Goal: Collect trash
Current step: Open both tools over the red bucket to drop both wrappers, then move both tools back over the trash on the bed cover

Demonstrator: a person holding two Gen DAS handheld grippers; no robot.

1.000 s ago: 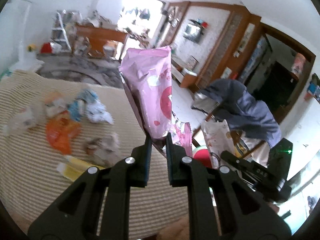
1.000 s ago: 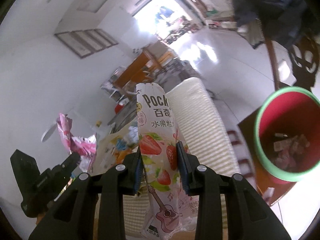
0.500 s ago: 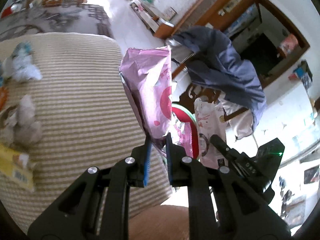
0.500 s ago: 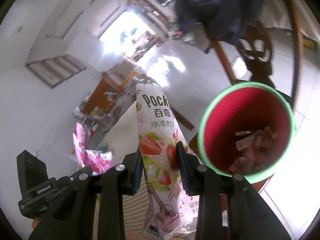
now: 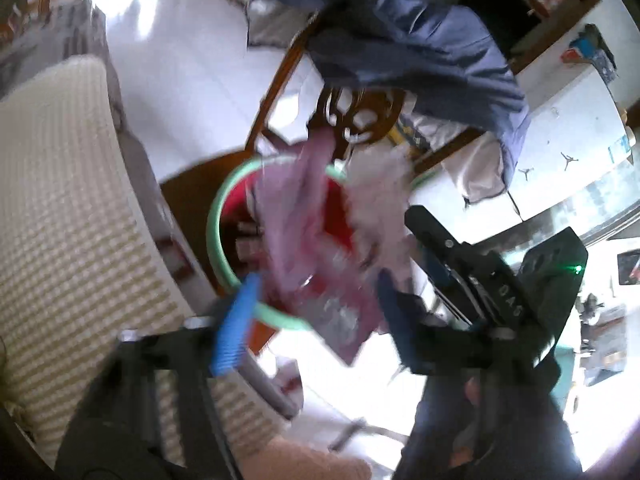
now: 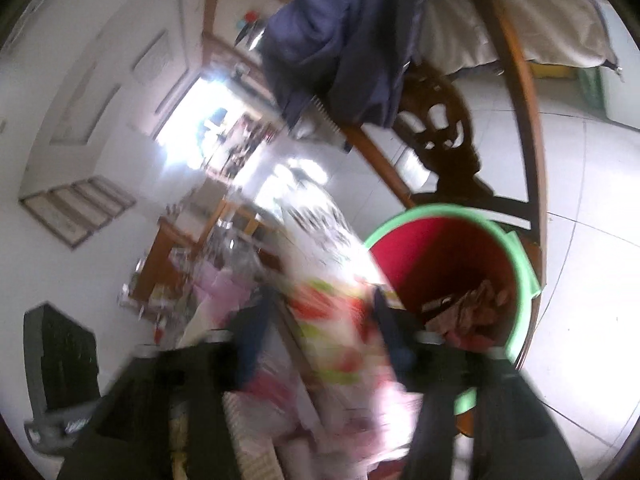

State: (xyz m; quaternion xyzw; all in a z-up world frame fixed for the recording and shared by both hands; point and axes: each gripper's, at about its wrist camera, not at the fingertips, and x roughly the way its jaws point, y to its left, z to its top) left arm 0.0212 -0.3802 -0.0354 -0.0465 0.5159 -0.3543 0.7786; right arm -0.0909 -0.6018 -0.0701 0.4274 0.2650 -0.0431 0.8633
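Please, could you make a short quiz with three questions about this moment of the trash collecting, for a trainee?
1. True or false: the pink wrapper hangs over the red bin.
2. Which packet lies between the right tongs? A) strawberry snack packet B) orange bag C) blue tissue
3. What is draped on the wooden chair behind the bin?

Key:
1. True; the left tongs are opening around it.
2. A; these tongs are opening too.
3. A dark blue jacket.

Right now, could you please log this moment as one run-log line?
left tool: opening, pink wrapper between | right tool: opening, strawberry packet between | red bin: below both
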